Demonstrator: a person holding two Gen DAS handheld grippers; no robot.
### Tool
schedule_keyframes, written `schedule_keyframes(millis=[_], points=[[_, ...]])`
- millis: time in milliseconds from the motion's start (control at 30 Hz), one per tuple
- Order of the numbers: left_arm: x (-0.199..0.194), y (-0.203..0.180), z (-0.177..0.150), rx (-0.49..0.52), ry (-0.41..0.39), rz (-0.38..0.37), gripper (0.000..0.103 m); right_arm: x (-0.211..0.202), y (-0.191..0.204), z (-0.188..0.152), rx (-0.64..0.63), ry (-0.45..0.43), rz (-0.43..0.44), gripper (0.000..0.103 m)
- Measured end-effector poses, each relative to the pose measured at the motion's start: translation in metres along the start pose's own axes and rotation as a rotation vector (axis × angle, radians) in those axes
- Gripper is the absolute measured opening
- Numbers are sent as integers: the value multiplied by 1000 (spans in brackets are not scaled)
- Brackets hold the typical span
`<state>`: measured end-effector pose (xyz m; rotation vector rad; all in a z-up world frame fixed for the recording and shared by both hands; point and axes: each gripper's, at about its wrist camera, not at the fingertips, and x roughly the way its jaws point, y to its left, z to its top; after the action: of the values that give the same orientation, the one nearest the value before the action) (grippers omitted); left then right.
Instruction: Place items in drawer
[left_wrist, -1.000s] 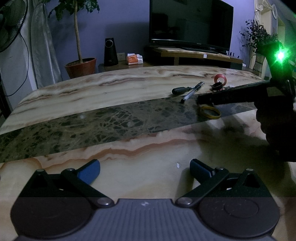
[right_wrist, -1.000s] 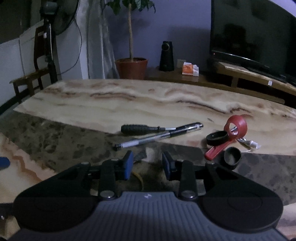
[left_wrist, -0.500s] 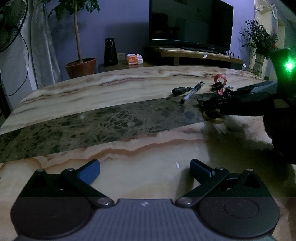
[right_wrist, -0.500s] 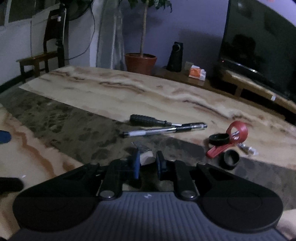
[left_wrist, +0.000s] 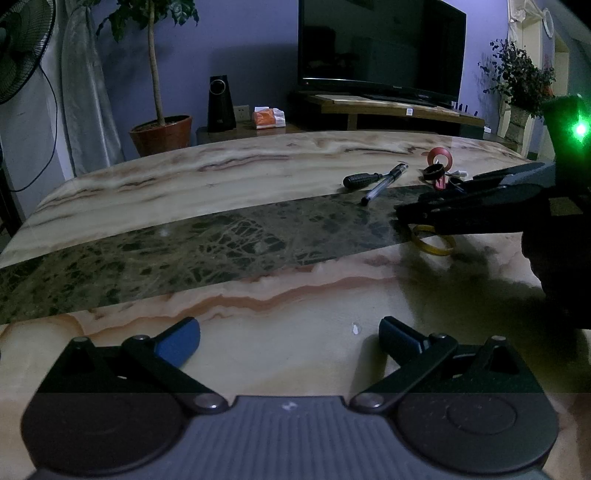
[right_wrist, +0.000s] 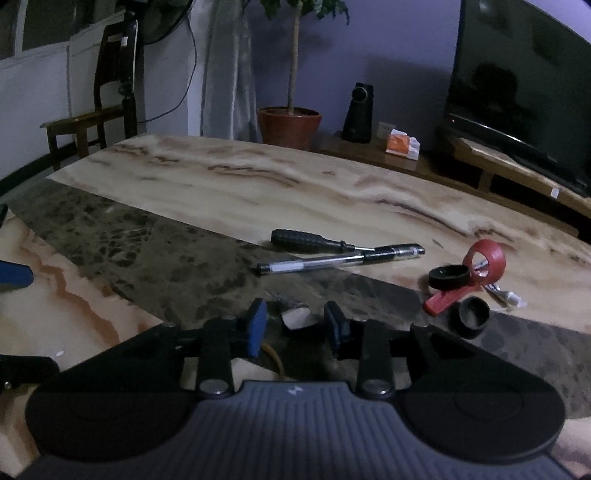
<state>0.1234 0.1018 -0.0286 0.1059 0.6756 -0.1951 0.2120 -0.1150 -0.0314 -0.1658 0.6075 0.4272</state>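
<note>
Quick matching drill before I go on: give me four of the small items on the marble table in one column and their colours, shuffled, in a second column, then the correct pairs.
Items:
1. screwdriver handle
2. tape dispenser
3. thin ring under the right hand-held gripper
4. pen barrel

Colours:
A. yellow
B. clear
C. black
D. red

Pairs: 1-C, 2-D, 3-A, 4-B
</note>
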Motion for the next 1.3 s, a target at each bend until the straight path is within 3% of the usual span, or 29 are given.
schedule_keyframes(millis=[67,133,467,700,1067,1300], points=[[0,0,0,0,0,0,103,1,-1,1,8,2,1,35],[0,0,0,0,0,0,103,-2,-4,-1,38,-3,-3,20],[0,0,0,0,0,0,103,-33,-19,-14,164,-63,45,19],[0,0,0,0,0,0,103,-89,-29,-26,243,-132,100,19],[0,0,0,0,0,0,103,-202,-36,-94,261,-153,174,19],[0,0,0,0,0,0,103,-247,-19,-148,221,-83,303,19]])
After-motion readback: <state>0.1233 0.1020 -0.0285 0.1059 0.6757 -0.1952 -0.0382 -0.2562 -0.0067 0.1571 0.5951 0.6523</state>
